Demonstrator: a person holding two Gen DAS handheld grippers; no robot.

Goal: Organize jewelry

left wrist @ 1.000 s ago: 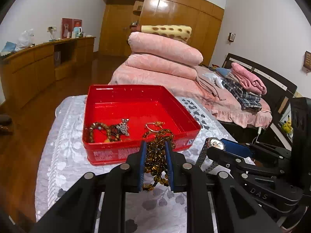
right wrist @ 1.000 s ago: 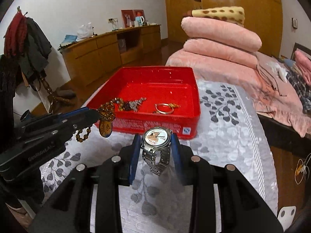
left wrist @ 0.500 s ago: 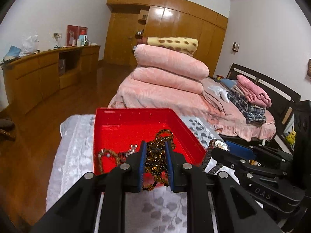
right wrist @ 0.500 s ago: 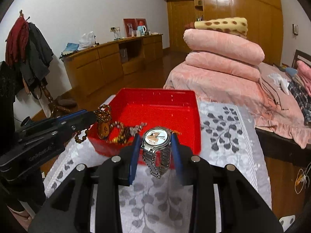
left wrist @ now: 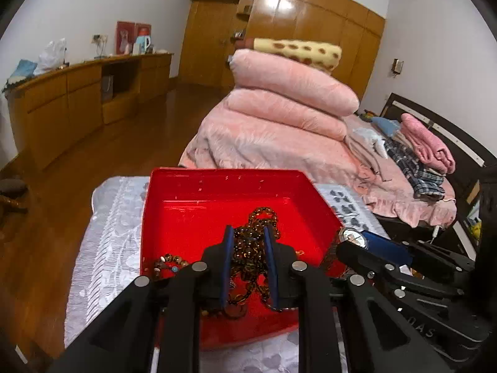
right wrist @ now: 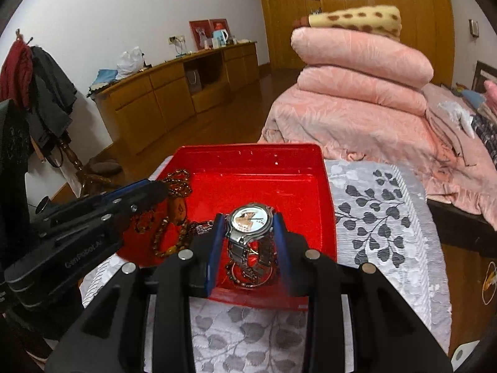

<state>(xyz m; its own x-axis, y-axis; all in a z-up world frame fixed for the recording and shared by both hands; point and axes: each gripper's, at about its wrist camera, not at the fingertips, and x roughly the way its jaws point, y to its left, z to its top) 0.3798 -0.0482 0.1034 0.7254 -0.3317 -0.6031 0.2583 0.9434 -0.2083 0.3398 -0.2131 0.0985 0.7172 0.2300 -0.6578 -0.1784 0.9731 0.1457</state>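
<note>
A red box [left wrist: 223, 186] [right wrist: 323, 186] stands on a table with a grey leaf-patterned cloth [right wrist: 382, 217]. My left gripper [left wrist: 247, 236] is shut on a brown bead necklace [left wrist: 259, 217] and holds it over the inside of the box; it shows from the side in the right wrist view [right wrist: 161, 188], with the necklace [right wrist: 178, 183] and its pendant hanging. My right gripper [right wrist: 248, 220] is shut on a silver wristwatch [right wrist: 250, 217] above the box's near right part; the watch also shows in the left wrist view [left wrist: 352, 236]. A beaded bracelet [left wrist: 169, 262] and a ring [right wrist: 248, 276] lie in the box.
A bed with stacked pink quilts [left wrist: 289, 99] lies just beyond the table. A wooden cabinet [left wrist: 77, 99] runs along the left wall. A coat stand with clothes [right wrist: 40, 93] is at the left. Wooden floor [left wrist: 102, 155] lies beyond the table's far left edge.
Both grippers moved forward from in front of the box to over it, carrying the necklace and the watch. Both stayed shut.
</note>
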